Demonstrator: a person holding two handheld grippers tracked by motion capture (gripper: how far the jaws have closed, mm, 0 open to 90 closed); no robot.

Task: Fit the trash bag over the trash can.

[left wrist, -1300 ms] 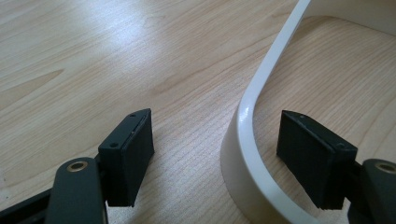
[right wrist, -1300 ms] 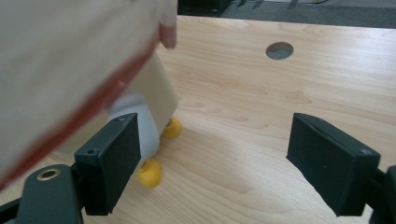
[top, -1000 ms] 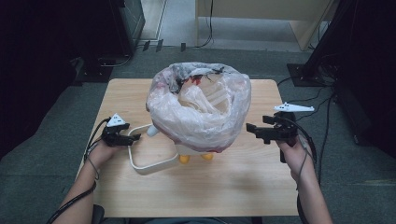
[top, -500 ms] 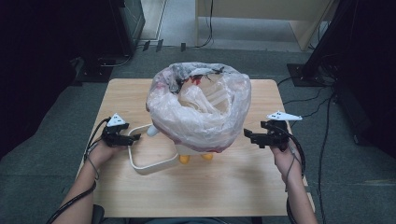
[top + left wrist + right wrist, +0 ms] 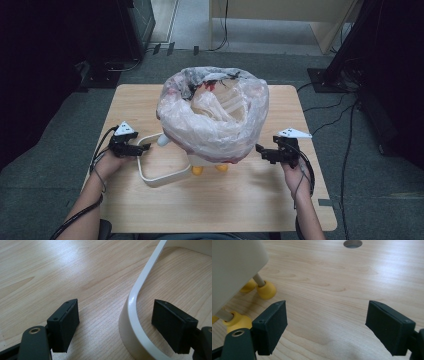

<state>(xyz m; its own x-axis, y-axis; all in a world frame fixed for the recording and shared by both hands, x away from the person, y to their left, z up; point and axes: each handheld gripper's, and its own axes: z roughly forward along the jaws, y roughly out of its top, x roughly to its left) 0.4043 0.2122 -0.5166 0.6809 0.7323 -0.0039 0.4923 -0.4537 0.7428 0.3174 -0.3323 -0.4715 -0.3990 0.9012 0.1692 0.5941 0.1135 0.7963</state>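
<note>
While the bin (image 5: 207, 165) stands mid-table under its bag (image 5: 215, 117), the left gripper (image 5: 142, 148) is spread wide around the white ring (image 5: 132, 315), seemingly for gripping; the right gripper (image 5: 261, 151) is held wide, empty, beside the bin.

A small white bin on short pegs with round yellow feet (image 5: 265, 289) stands upright at the middle of the light wooden worktop (image 5: 235, 205). A crinkled clear plastic bag (image 5: 215, 117) lines it and spills over its rim all round, hiding most of the body; reddish smears and dark bits show at the far edge of the bag. A white curved loop-shaped plastic band (image 5: 155, 172) lies flat on the worktop at the bin's near left, touching its base.
</note>
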